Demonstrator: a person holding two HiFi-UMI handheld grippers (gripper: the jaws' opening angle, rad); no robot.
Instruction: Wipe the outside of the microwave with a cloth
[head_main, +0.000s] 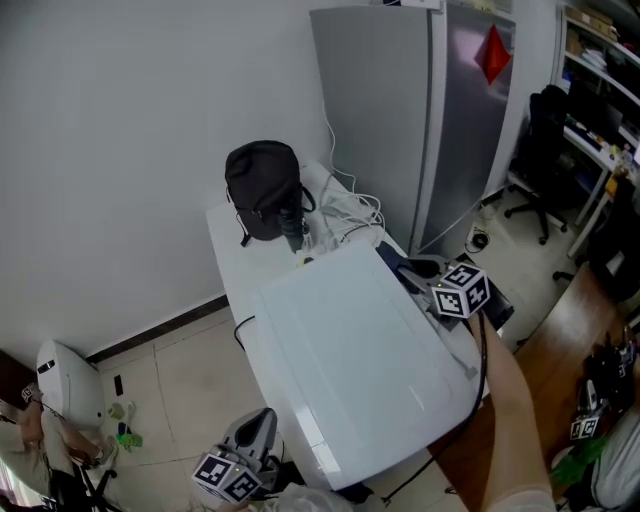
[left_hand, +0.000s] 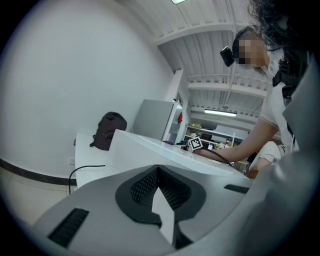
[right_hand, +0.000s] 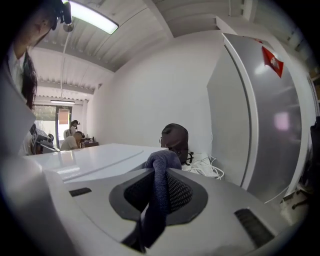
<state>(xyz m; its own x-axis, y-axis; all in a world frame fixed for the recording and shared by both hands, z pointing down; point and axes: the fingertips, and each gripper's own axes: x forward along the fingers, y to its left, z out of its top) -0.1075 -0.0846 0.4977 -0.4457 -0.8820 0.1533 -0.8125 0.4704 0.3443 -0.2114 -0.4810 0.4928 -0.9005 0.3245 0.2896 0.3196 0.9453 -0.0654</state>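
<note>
The white microwave (head_main: 355, 370) stands on a white table (head_main: 228, 245), its top facing me in the head view. My right gripper (head_main: 425, 280) is at the microwave's far right side, shut on a dark blue cloth (head_main: 398, 262). The right gripper view shows the cloth (right_hand: 159, 167) bunched between the closed jaws of that gripper (right_hand: 160, 175), with the microwave top (right_hand: 85, 157) to the left. My left gripper (head_main: 258, 428) hangs low by the microwave's near left corner. Its jaws (left_hand: 159, 189) look shut, holding nothing I can make out, with the microwave (left_hand: 150, 149) just beyond.
A black backpack (head_main: 262, 188) and a tangle of white cables (head_main: 348, 205) lie on the table behind the microwave. A grey fridge (head_main: 420, 110) stands at the right. A black cord (head_main: 240, 328) hangs off the table's left edge. An office chair (head_main: 545, 150) is beyond.
</note>
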